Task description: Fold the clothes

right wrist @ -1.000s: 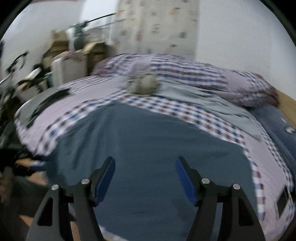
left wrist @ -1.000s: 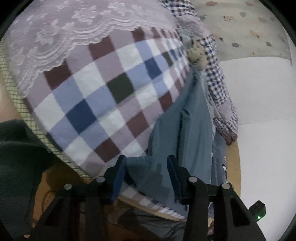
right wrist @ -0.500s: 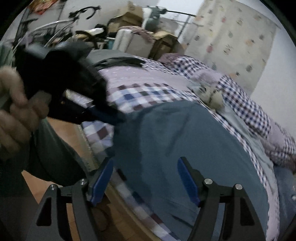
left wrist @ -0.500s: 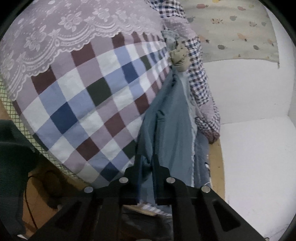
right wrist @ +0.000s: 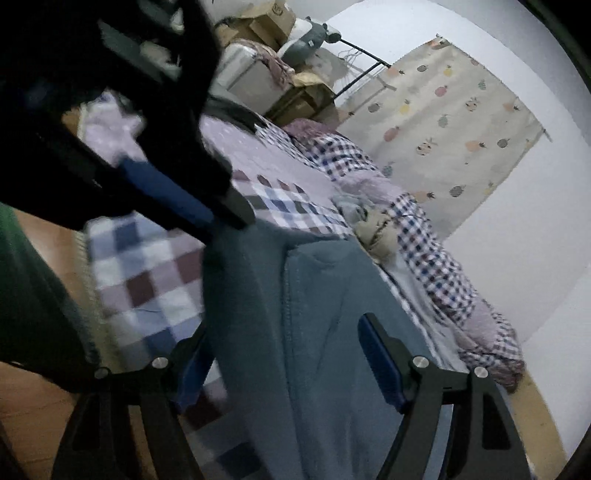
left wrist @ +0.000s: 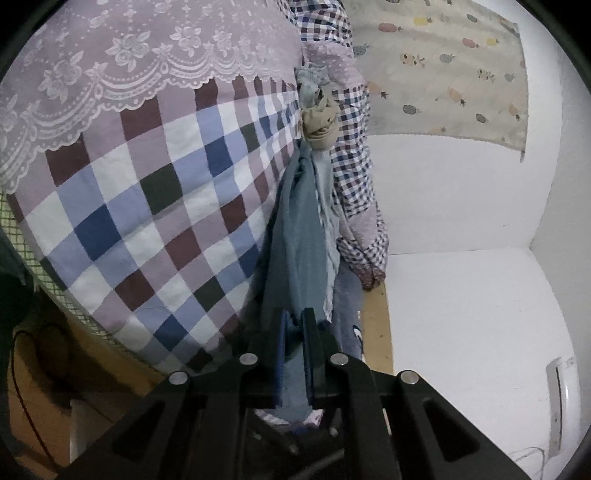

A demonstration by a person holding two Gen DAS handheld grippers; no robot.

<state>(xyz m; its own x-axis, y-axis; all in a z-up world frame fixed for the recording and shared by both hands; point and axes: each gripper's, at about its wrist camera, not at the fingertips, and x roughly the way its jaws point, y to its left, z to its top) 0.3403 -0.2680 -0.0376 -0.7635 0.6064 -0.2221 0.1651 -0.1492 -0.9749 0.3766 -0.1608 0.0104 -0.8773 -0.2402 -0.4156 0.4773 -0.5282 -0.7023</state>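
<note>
A grey-blue garment lies on the checked bedspread and hangs over the near edge of the bed. My left gripper is shut on a corner of it, and the cloth bunches into a ridge running away from the fingers. In the right wrist view the same garment shows a seam and a fold, lifted at the upper left by the left gripper. My right gripper stands open, its blue pads either side of the hanging cloth, not touching it as far as I can see.
A balled beige garment and a pale blue one lie further up the bed. A small-checked quilt runs along the wall side. A wooden bed rail, white wall and pineapple-print curtain lie to the right. Boxes are stacked beyond the bed.
My left gripper went from open to shut on the garment's corner and lifted it, gathering the cloth. My right gripper swung left along the bed edge, staying open.
</note>
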